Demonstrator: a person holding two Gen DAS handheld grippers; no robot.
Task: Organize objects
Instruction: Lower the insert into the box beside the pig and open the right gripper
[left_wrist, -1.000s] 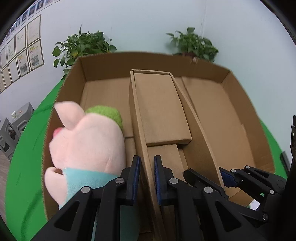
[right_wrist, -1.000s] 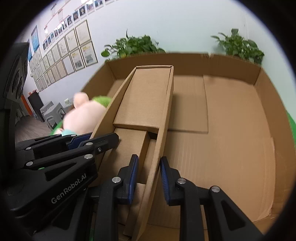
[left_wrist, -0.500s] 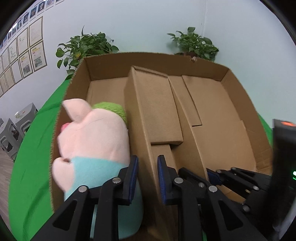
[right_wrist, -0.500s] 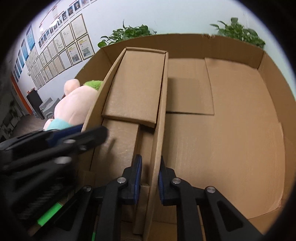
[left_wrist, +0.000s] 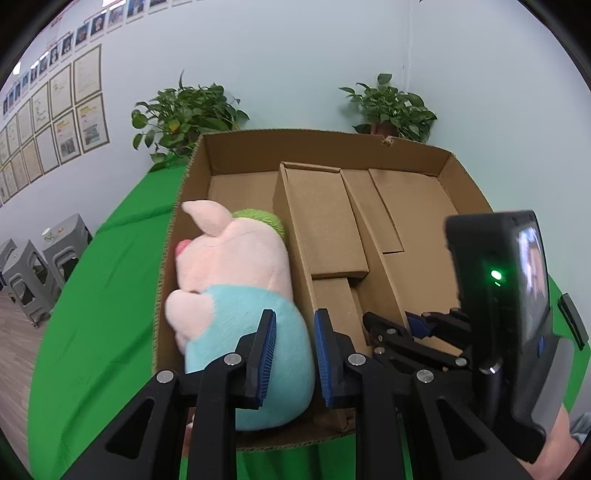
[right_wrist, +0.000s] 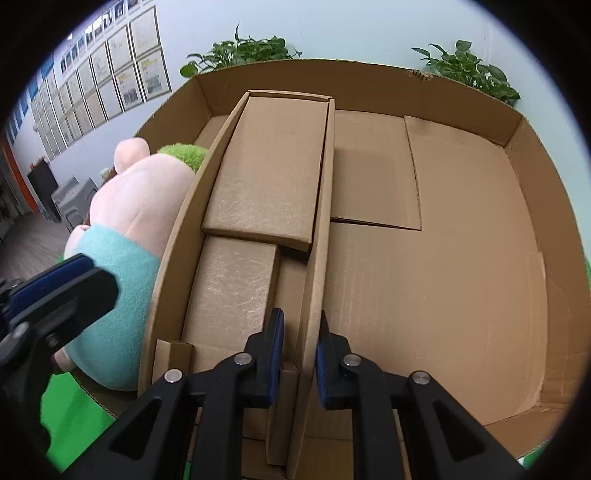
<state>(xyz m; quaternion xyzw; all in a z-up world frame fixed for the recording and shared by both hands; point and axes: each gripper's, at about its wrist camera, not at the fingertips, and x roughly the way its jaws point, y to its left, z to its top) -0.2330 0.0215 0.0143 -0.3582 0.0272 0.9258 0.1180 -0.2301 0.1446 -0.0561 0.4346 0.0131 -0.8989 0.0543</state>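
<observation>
Right gripper (right_wrist: 300, 354) jaws pinch the cardboard divider (right_wrist: 317, 206) wall, steadying it upright beside the pig plush (left_wrist: 236, 291); left gripper (left_wrist: 293, 350) jaws, just opened, hang empty above.

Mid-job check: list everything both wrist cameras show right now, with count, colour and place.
outer box: one, brown cardboard, on the cloth
inner tray: one, brown cardboard, long and narrow, inside the outer box
flat panels: two, brown, overlapping inside the inner tray
plush pig: one, pink with teal shirt and green cap, between the tray and the box's left wall
cloth: one, green, under the box
plants: two, green, behind the box
framed papers: many, on the left wall
stools: several, grey, far left
left gripper: black, blue pads, just opened, holding nothing, above the pig
right gripper: just closed on the tray's right wall
</observation>
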